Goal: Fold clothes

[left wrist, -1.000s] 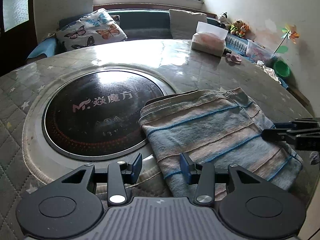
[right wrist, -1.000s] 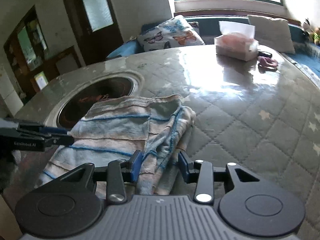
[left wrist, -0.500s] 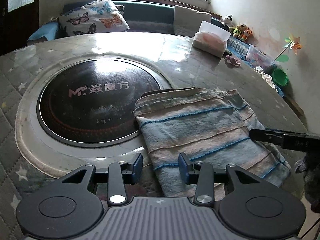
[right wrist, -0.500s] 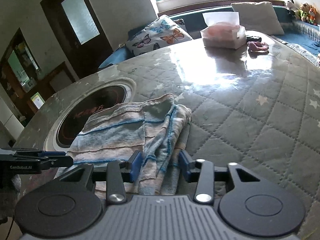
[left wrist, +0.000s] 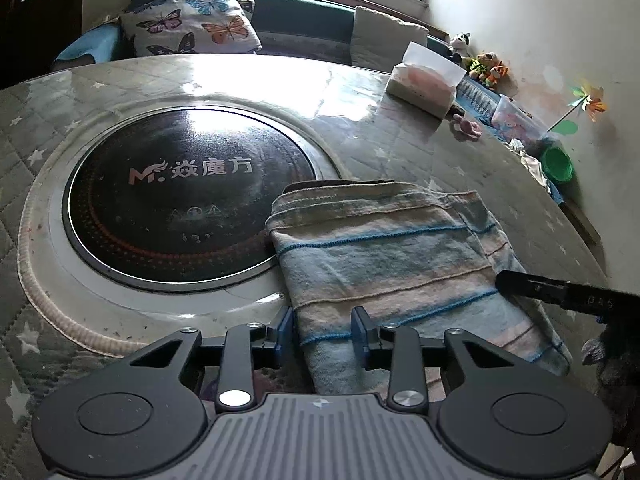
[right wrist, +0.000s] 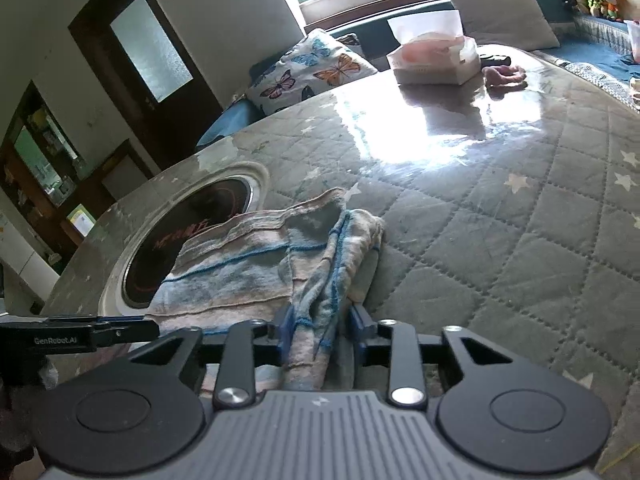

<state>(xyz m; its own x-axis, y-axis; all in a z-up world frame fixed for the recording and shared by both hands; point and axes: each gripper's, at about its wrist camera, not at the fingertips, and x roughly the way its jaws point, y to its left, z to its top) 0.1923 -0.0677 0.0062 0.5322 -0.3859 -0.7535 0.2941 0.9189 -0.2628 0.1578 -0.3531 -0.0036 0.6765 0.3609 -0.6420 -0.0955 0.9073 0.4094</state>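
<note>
A folded blue and pink striped cloth (left wrist: 392, 248) lies on the quilted table, its far left corner overlapping the round black hob (left wrist: 188, 200). My left gripper (left wrist: 323, 330) is open, its fingers straddling the cloth's near left edge. In the right wrist view the cloth (right wrist: 248, 276) is bunched into a ridge along its right side. That ridge runs between the fingers of my right gripper (right wrist: 320, 330), which is open with a small gap beside the fabric. The right gripper's finger (left wrist: 552, 290) shows over the cloth's right edge.
A tissue box (left wrist: 424, 84) and a pink item (left wrist: 466, 126) sit at the far side of the table (left wrist: 360, 100). Behind it are a bench with a butterfly cushion (left wrist: 192, 24), toys and a green bowl (left wrist: 558, 164). The table's edge runs close on the right.
Both grippers have moved down and in toward the cloth's near edge. Their jaws have narrowed around the fabric. The cloth has stayed where it was.
</note>
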